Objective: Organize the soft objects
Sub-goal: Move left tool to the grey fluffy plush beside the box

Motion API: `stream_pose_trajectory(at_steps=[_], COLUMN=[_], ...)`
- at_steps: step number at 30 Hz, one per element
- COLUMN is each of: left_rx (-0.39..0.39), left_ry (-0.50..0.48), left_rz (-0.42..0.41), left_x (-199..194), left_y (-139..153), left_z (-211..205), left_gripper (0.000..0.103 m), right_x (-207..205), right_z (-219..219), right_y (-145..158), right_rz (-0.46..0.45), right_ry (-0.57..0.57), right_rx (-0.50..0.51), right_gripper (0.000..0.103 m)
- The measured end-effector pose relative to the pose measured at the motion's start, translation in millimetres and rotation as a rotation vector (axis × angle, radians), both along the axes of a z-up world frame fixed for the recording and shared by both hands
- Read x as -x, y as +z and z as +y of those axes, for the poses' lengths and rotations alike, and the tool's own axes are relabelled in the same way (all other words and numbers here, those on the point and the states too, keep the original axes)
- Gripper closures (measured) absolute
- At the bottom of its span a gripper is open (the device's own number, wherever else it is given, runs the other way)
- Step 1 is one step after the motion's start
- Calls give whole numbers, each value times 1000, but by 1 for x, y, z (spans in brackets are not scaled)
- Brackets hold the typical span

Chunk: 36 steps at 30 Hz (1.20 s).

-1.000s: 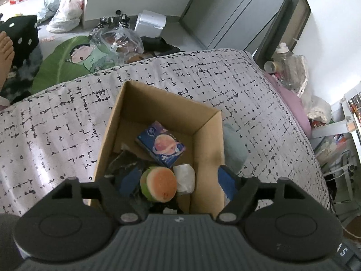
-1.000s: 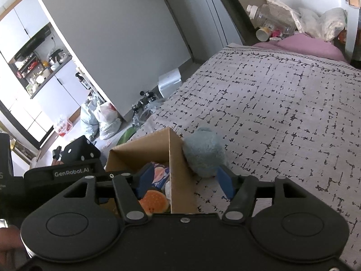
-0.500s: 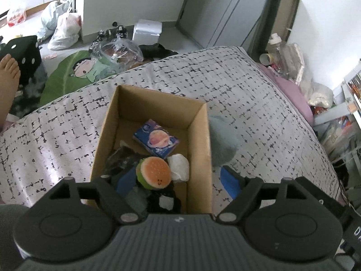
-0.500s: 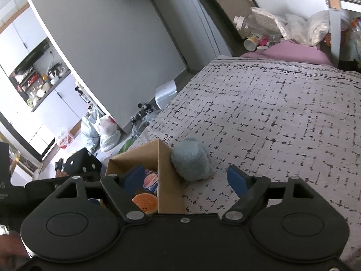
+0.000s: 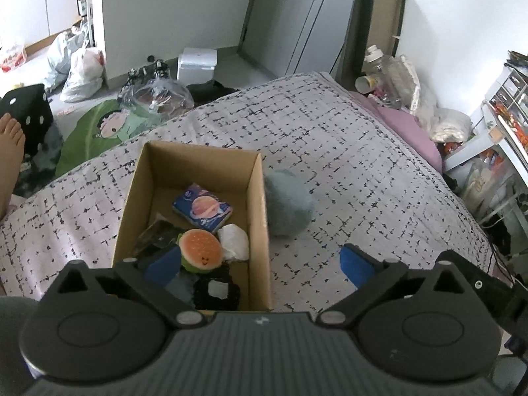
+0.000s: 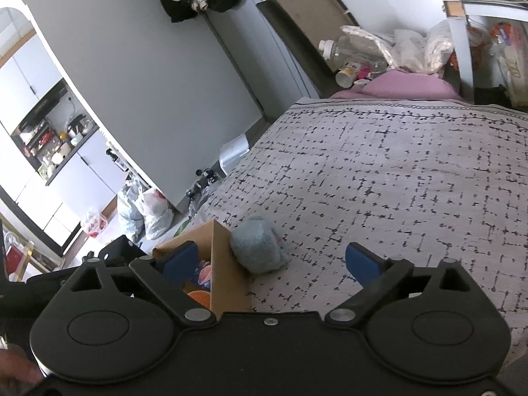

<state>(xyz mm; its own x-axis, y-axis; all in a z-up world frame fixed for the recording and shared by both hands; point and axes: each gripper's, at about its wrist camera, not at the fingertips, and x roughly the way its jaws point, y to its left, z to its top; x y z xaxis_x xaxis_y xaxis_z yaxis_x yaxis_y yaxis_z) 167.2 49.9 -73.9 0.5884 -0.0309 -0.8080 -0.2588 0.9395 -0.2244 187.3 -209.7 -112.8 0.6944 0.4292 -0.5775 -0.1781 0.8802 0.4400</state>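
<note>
Our left gripper [image 5: 259,260] and right gripper [image 6: 270,262] have just been opening their jaws, nothing between them. The fluffy grey-blue plush ball [image 5: 287,206] rests on the bed, touching the brown cardboard box [image 5: 257,217] outside its right wall, probably next to go in.

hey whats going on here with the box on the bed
A person holds a two-finger gripper in each hand over a cardboard box on a bed. The box already holds a burger plush, a blue packet and other soft bits. A fluffy grey-blue ball lies outside, against the box wall. The left gripper and right gripper have just been opening; neither holds anything.
</note>
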Motion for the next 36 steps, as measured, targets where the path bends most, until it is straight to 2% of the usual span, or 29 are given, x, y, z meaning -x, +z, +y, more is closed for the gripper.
stream_pose_trajectory(at_steps=[8,15,19,26,32,36], left_rx=[-27,-43,-41,-91,-123,-128], left_ry=[-33,-35,-48,-40,-50,-61], left_rz=[-35,-43,-34,19,10,-4], left_x=[1,0,-4,-19,-34,-46], left_y=[8,10,9,1,-2,-5], left_z=[-19,-31,-37,-45,-49,-54], left_gripper=[0,0,0,0,1,2], right_x=[5,4,4,-6,-14,-22], right_z=[-17,-32,-35,-48,-49,-51], right_y=[0,-6,-13,-42,-52,-59], right_rz=[-27,-18,-43,24,41,65], right_ry=[-14,-3,24,-14,-10,-25], right_rx=[-4,-32,-44,-119,-145,-166], right_gripper=[0,0,0,1,2,10])
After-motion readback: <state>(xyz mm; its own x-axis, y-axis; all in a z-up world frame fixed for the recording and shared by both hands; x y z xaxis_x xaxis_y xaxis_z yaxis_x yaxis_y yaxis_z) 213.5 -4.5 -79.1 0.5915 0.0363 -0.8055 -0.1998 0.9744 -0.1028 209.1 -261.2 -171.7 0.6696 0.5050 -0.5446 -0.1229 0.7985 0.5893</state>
